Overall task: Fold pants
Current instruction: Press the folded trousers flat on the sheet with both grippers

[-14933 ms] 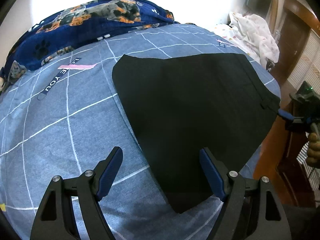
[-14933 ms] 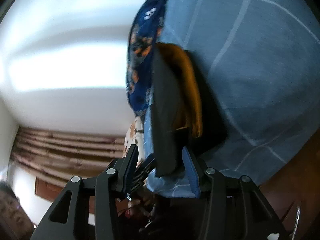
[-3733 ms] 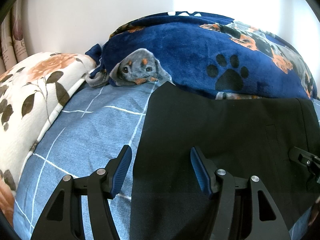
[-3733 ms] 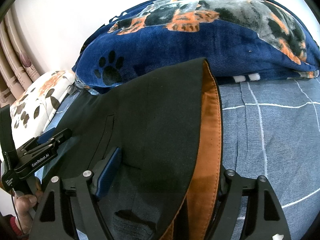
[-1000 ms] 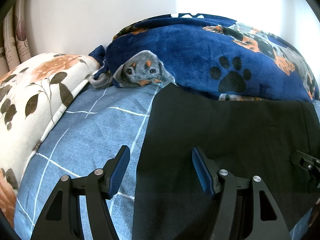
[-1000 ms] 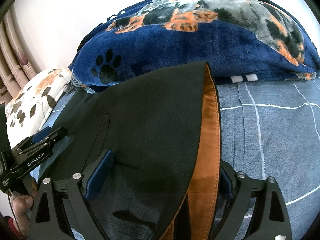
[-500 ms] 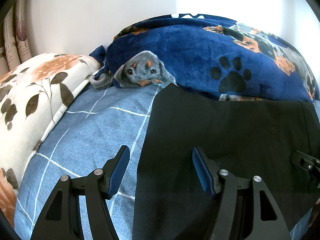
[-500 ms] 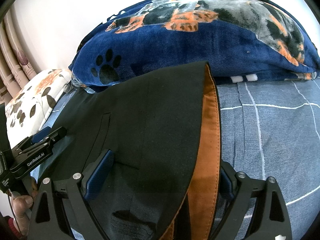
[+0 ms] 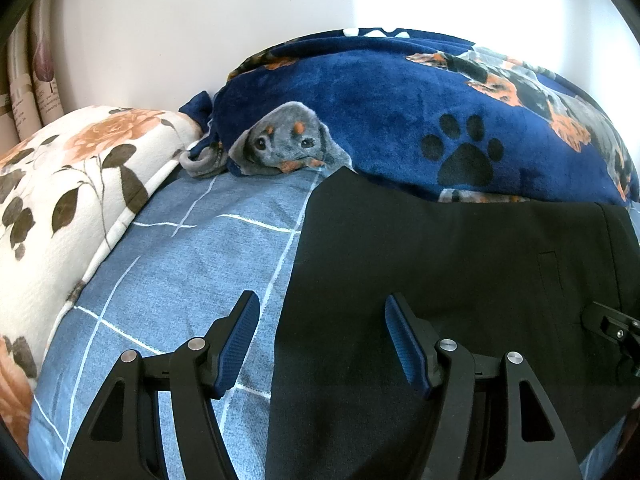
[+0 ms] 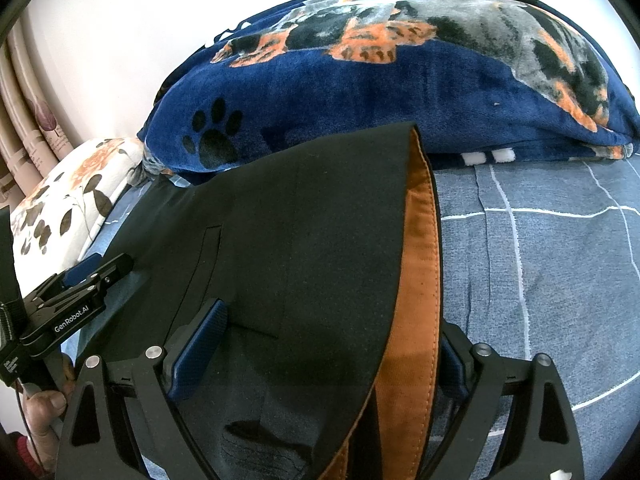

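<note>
Change: nothing moved in the last second, both grippers sit as they did; far earlier the pants lay spread as one big flat panel, now folded into a narrower block up against the blanket.
Pants: 1 pair, black pants (image 9: 460, 264), folded, lying flat on the bedsheet (image 9: 192, 264), far edge touching the blanket; orange-brown waistband lining (image 10: 416, 280) shows along the right edge in the right wrist view.
Left gripper: 1, left gripper (image 9: 322, 340), fingers apart, nothing clamped; left blue pad (image 9: 238, 344) over bare sheet, right pad over the pants, left fold edge runs between them.
Right gripper: 1, right gripper (image 10: 324, 344), fingers wide apart, straddling the waistband end of the pants; cloth sits between them, pads not seen pressing on it; right finger mostly hidden behind the lining.
Hand: 1 seen, hand (image 10: 42, 412) on the left gripper's handle at lower left of the right wrist view.
Blanket: 1, navy dog-print blanket (image 9: 400, 120), bunched along the wall, 1 paw print seen per view.
Pillow: 1, floral pillow (image 9: 60, 184), left of the sheet.
Curtain: 1, curtain (image 10: 24, 128), far left.
</note>
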Demonstrator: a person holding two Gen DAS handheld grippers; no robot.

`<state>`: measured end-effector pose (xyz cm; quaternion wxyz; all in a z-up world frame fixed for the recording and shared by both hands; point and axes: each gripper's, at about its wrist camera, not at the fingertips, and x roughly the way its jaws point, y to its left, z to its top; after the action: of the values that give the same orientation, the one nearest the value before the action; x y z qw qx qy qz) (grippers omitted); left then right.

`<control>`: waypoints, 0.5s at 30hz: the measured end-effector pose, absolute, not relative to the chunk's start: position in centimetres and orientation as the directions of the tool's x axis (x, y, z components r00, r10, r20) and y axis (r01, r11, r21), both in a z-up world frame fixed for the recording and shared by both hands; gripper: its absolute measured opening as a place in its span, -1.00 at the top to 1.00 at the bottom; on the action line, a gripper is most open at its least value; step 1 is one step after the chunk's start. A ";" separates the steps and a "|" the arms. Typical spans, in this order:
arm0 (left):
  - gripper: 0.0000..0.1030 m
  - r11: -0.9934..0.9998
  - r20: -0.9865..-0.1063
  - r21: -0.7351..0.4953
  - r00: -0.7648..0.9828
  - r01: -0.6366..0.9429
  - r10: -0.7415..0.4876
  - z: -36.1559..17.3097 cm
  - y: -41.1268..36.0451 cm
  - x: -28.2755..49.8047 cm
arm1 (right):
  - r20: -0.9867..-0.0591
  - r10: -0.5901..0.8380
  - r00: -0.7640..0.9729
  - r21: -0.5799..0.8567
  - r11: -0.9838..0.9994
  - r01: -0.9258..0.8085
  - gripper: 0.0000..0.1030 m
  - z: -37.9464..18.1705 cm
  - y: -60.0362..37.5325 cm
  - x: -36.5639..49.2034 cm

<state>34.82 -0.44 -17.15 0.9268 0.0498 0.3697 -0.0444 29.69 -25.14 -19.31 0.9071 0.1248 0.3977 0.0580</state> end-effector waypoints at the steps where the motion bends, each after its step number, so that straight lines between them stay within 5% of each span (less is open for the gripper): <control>1: -0.28 0.991 -0.690 0.060 0.723 0.119 -0.045 -17.2 -0.5 34.7 | -0.707 0.204 0.677 0.272 0.962 -0.006 -0.74 -19.3 -25.1 29.7; 15: -0.29 0.991 -0.689 0.060 0.723 0.118 -0.045 -17.2 -0.5 34.7 | -0.705 0.198 0.681 0.274 0.962 0.004 -0.77 -19.3 -25.1 29.7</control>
<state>34.72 -0.50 -17.20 0.9269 0.0499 0.3694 -0.0440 29.74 -25.13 -19.30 0.9078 0.1276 0.3961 0.0533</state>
